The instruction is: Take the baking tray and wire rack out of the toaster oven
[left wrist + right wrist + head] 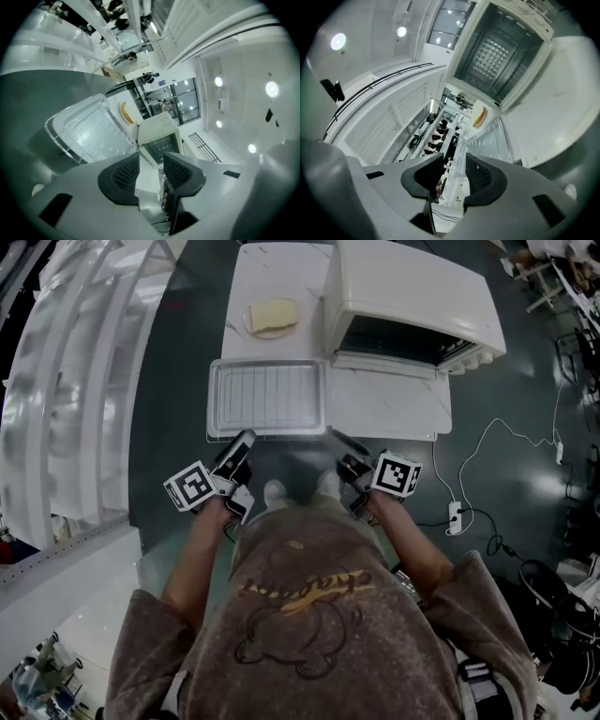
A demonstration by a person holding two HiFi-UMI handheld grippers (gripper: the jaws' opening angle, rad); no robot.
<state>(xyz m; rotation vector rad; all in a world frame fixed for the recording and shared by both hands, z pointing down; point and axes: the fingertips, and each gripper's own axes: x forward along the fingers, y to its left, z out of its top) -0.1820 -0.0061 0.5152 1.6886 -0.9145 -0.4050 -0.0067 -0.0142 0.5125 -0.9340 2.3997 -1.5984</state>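
With the baking tray (pixel 217 399) and wire rack (pixel 267 395) lying on the surface (pixel 384 409) beside the open toaster oven (pixel 412 296), my left tool (pixel 149 171) and right tool (pixel 454 176) spread empty, I judge extraction finished, needing only withdrawal.

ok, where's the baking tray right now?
Head view: the baking tray lies at the near left corner of the white table, left of the toaster oven front, bread slice just behind it.
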